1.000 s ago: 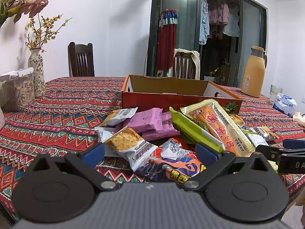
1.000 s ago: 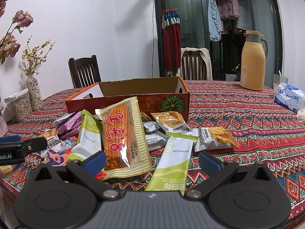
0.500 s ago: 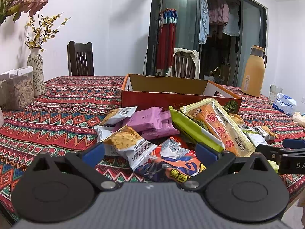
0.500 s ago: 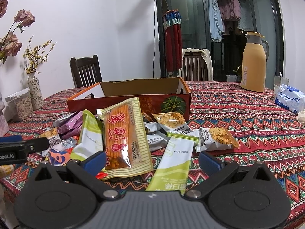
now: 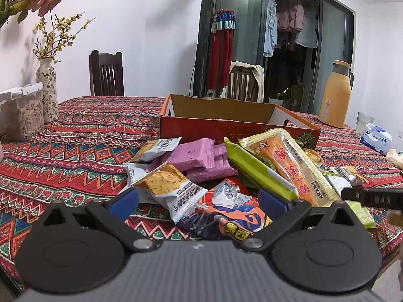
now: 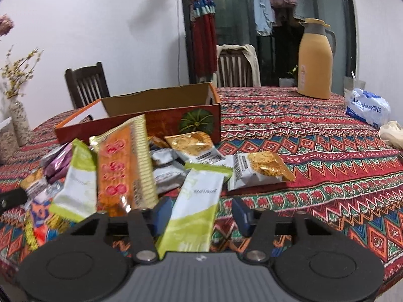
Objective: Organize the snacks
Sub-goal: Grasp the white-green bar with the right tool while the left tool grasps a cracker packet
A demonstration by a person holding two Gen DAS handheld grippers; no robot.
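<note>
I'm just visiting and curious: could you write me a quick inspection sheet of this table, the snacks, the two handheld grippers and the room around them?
Surface: table under a patterned cloth.
Job's things: open cardboard box; heap of snack packets, among them a long orange packet, purple packets and a green-and-white packet.
Clutter: yellow thermos, tissue pack, flower vase, clear container.
Grippers: left gripper open above the heap; right gripper closing, green-and-white packet between its jaws.
Cables: nothing seen.
Surroundings: wooden chairs, hanging clothes behind a glass door.

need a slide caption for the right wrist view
Right gripper closing around a green-and-white snack packet, with more snacks piled before an open cardboard box on a patterned tablecloth.
</note>
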